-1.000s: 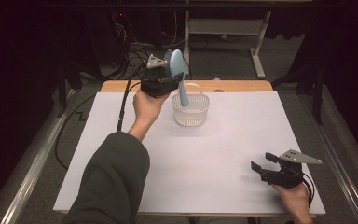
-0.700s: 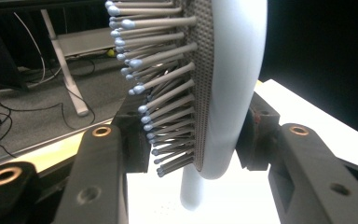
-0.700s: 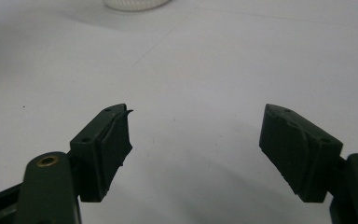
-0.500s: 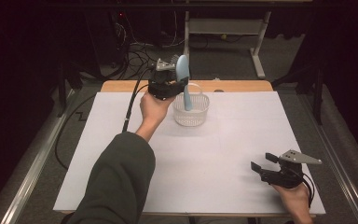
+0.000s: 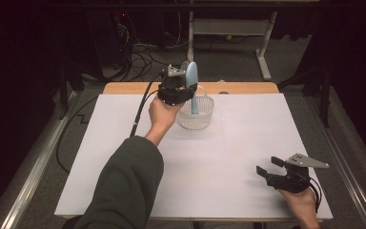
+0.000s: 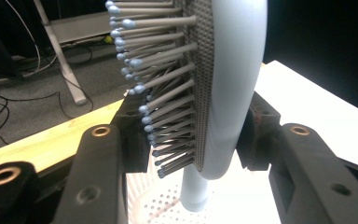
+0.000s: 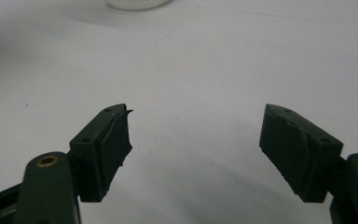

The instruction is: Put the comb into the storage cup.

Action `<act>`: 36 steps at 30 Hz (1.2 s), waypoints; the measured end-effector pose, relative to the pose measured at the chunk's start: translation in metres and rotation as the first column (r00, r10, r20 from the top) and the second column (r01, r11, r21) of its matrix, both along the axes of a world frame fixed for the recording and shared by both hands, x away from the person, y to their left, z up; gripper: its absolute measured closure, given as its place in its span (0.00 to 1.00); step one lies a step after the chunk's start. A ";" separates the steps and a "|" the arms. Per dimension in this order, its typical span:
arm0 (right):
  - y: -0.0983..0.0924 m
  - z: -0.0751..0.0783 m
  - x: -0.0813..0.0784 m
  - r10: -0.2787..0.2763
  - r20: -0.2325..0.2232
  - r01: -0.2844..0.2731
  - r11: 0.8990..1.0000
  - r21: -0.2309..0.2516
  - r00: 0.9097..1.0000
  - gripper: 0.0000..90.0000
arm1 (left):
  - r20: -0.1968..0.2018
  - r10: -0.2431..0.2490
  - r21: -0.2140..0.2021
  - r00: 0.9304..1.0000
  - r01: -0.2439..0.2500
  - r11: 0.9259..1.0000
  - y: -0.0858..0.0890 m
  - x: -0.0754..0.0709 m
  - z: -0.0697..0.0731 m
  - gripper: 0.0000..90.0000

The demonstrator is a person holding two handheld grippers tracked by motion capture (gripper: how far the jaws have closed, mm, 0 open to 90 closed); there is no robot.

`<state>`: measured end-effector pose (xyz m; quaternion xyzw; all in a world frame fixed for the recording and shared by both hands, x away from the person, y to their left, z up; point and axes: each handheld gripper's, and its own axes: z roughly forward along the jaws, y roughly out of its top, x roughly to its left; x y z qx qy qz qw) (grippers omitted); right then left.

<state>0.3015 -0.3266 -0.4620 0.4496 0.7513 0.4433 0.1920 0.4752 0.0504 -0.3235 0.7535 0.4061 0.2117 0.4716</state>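
- Far left of the high view: a dark-sleeved forearm (image 5: 124,186) reaches in from the bottom edge toward the back of the white-covered surface (image 5: 219,167).
- Left gripper (image 5: 183,93): clamped on a pale blue hairbrush (image 5: 191,81), jaws pressing either side of the brush head. In the left gripper view the hairbrush (image 6: 223,88) stands upright, bristles (image 6: 163,93) facing one jaw, smooth back against the other.
- Hairbrush handle points down into a small clear perforated basket (image 5: 196,113) near the back edge of the surface; handle end appears inside the rim, but I cannot tell whether it touches the bottom.
- Step in hand, as I read it: putting the hairbrush into the basket, handle first. Looks nearly done.
- Next move likely calls for lowering until the handle seats, then spreading the jaws and lifting clear without tipping the light basket.
- Right gripper (image 5: 272,172): well apart, low at the near right corner of the surface, jaws wide apart with nothing between them; the right gripper view confirms bare surface in the gap.
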 end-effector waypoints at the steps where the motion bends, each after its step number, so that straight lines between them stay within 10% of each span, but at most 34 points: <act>1: 0.000 0.000 0.000 0.000 0.000 0.000 1.000 0.000 1.000 0.27 | -0.003 0.000 -0.001 1.000 0.000 1.000 -0.001 0.001 -0.001 0.58; 36: 0.000 -0.001 0.000 0.006 -0.005 -0.006 1.000 0.001 1.000 0.27 | -0.079 -0.017 -0.017 0.997 0.016 1.000 -0.017 0.010 -0.036 0.57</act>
